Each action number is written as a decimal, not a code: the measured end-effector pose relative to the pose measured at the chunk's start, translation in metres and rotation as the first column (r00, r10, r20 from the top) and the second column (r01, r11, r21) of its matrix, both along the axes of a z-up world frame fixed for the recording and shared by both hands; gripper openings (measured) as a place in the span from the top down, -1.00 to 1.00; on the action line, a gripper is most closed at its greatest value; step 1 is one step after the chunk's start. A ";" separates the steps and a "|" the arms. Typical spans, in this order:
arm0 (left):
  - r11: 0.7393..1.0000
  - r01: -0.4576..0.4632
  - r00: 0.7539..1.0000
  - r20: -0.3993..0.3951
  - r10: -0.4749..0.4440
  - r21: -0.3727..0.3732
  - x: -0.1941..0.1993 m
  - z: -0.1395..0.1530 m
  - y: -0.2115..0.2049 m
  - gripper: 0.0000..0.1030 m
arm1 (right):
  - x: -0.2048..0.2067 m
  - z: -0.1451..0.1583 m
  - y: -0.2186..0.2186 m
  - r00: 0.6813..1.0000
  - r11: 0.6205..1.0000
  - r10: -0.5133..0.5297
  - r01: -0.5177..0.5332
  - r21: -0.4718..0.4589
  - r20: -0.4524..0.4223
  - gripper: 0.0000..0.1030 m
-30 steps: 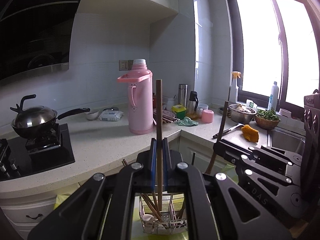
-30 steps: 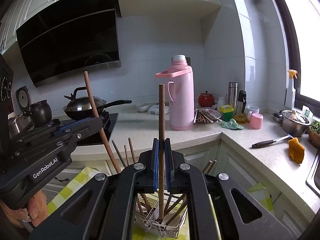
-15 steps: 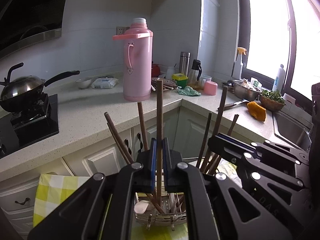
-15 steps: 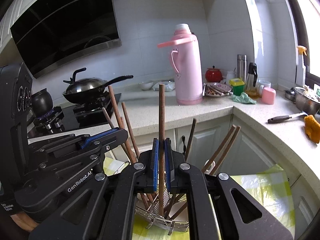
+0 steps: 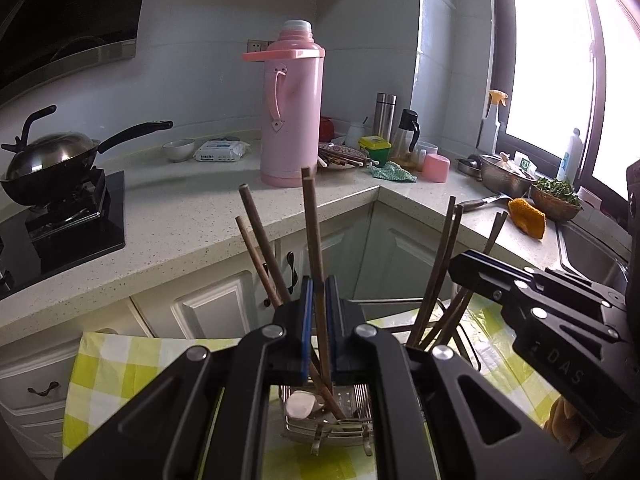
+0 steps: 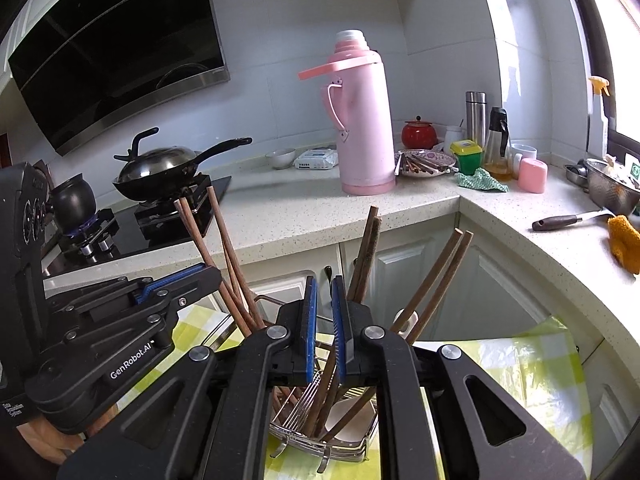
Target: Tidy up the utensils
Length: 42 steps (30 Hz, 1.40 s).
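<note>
Speckled stone countertop (image 5: 200, 220) wraps the corner of a kitchen, a tall pink thermos (image 5: 292, 120) standing on it near the wall. Below it, a yellow-and-white checked cloth (image 5: 120, 360) covers a lower surface, and both hand-held grippers hang over it side by side. The left gripper (image 5: 319, 292) is clamped on a single brown chopstick (image 5: 310, 220), which stands nearly upright between the blue pads (image 5: 307, 320), its lower end reaching down into the wire basket (image 5: 328, 428) on the cloth. The right gripper (image 6: 324, 292) has just parted its jaws a little; a narrow gap shows between its pads and no stick rises through them, though a chopstick leans in the basket just beneath. Other wooden chopsticks (image 6: 224, 248) fan outward from the basket in pairs, their tips tilted left and right of the two tools. Metal forks (image 6: 304, 404) and a white spoon (image 5: 300, 404) lie low in the same basket.
</note>
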<state>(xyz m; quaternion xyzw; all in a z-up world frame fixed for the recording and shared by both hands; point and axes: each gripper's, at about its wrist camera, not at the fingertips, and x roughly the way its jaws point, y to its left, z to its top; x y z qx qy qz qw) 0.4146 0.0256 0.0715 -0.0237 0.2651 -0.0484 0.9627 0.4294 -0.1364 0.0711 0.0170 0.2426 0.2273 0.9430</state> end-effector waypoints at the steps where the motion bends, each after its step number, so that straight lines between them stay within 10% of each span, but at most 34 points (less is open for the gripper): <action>1: 1.000 -0.003 1.000 0.002 0.003 -0.001 -0.001 0.001 0.002 0.87 | 0.000 0.001 -0.001 1.000 1.000 -0.001 0.001 -0.001 0.001 0.80; 8: 1.000 0.002 0.999 0.039 0.000 -0.029 -0.031 0.020 0.018 0.87 | -0.024 0.008 -0.011 1.000 1.000 0.006 -0.006 0.000 0.018 0.80; 13: 1.000 -0.013 0.996 0.089 0.015 -0.028 -0.072 0.028 0.020 0.01 | -0.057 0.011 -0.018 0.999 1.000 0.002 -0.002 0.001 0.040 0.49; 15: 1.000 -0.019 0.995 0.093 0.021 -0.023 -0.084 0.030 0.020 0.00 | -0.067 0.013 -0.021 0.999 1.000 -0.007 0.006 0.002 0.052 0.03; 22: 0.998 -0.065 0.994 0.092 0.067 -0.024 -0.122 0.023 0.036 -0.28 | -0.100 0.019 -0.040 0.997 0.999 -0.031 0.031 0.010 0.072 -0.01; 27: 0.997 -0.069 0.989 0.127 0.071 -0.025 -0.156 0.014 0.037 -0.91 | -0.123 0.010 -0.054 0.997 0.999 -0.037 0.036 0.024 0.064 -0.29; 42: 1.000 -0.003 0.989 0.145 0.007 -0.025 -0.211 0.005 0.023 -0.91 | -0.181 -0.002 -0.068 0.997 1.000 -0.002 0.001 0.014 0.076 -0.64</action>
